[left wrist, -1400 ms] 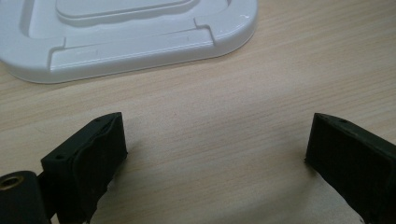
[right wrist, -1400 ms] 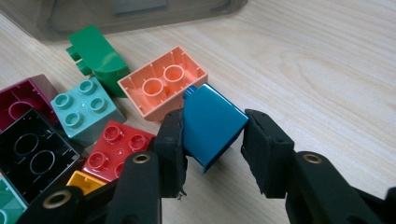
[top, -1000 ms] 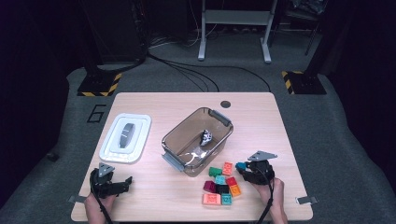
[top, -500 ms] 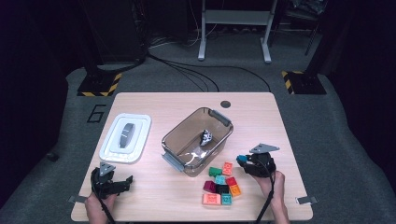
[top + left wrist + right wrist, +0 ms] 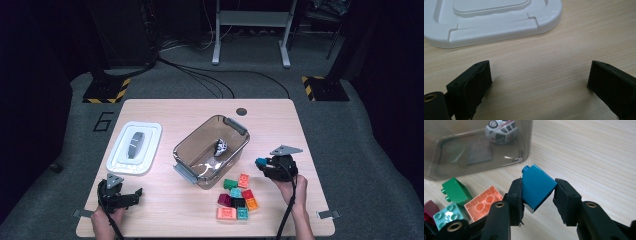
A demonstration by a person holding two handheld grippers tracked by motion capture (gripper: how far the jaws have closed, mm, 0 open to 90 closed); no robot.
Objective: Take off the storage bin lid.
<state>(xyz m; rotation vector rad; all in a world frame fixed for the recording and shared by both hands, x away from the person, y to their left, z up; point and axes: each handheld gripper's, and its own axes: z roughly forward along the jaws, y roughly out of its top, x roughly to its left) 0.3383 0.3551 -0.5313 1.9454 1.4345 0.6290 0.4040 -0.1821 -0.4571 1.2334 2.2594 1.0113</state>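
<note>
The blue brick (image 5: 538, 187) sits tilted between the pads of the right tongs (image 5: 537, 195), pinched there and held clear of the bench (image 5: 320, 150), just right of the clear tub (image 5: 211, 150). A small toy car (image 5: 501, 130) lies inside that tub. The loose bricks (image 5: 236, 198) lie in a cluster just in front of the tub. At the near left corner, the left tongs (image 5: 539, 80) rest spread and hold nothing, near the white lid (image 5: 491, 22).
</note>
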